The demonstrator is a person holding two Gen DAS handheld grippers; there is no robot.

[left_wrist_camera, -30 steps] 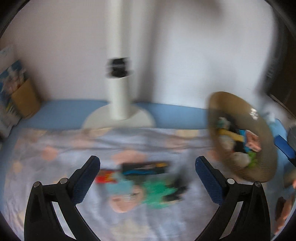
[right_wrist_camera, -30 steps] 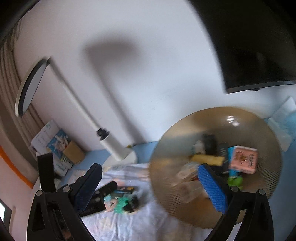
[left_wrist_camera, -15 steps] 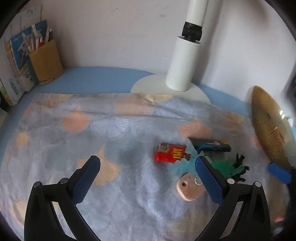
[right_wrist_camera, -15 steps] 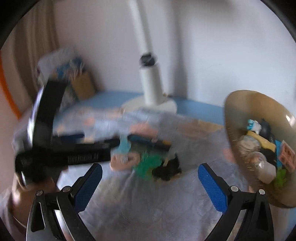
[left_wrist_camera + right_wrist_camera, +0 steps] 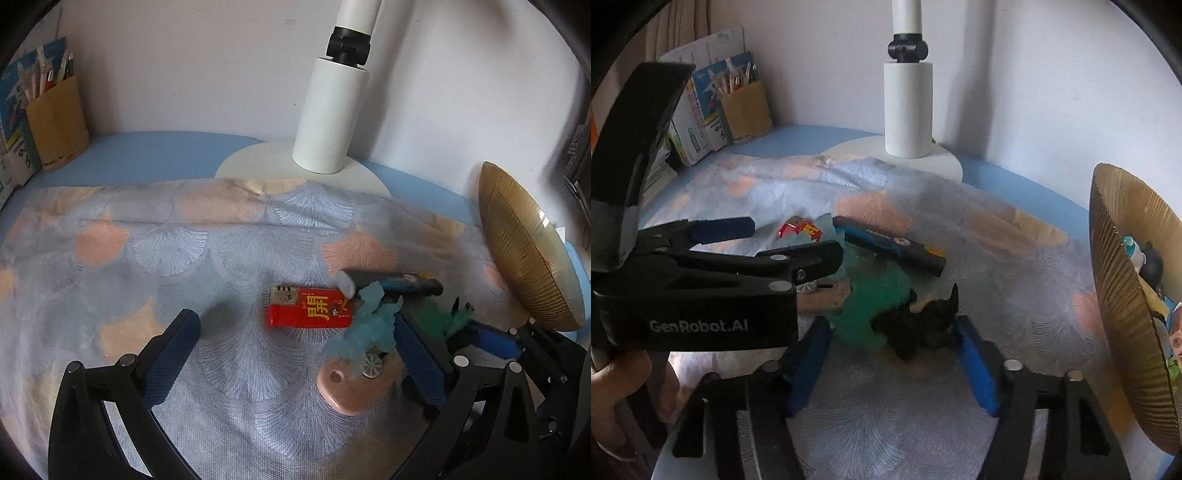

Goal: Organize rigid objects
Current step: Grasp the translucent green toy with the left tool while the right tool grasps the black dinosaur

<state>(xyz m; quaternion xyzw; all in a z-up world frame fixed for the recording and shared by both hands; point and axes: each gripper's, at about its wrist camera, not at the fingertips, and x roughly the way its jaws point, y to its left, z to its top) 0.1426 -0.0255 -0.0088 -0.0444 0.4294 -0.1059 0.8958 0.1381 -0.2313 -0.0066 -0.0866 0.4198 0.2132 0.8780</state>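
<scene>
**Right claw closing on the green-and-black figure: pick step in hand**

Right claw: jaws have just been closing. The green-and-black figure sits between the blue pads, one on each flank. Pads are very close to it. I cannot tell whether they press yet.

Left claw: spread wide, nothing between the fingers. It hovers over the cloth. Its right finger lies just beside the pale blue figure on a pink base. A person's hand grips its handle at 8 o'clock in the right wrist view.

Judgement: the step is picking one loose item to move into the gold bowl. The bowl stands at 3 o'clock and already holds several small things. The next move calls for a firm pinch on an uneven shape, then a straight lift. The blue figure and the left claw crowd the 9 o'clock side, so a tilted lift could snag them.

Still loose on the cloth, beyond the figure:
- red lighter, towards 11 o'clock in the right wrist view
- dark tube, at 12 o'clock, lying flat near the green figure

Surface: a fan-patterned grey and peach cloth, slightly wrinkled, over a blue table.

Room, farther back:
- white lamp on a round base, at 12 o'clock
- brown pen holder and books, at 10 o'clock
- plain white wall behind everything
</scene>
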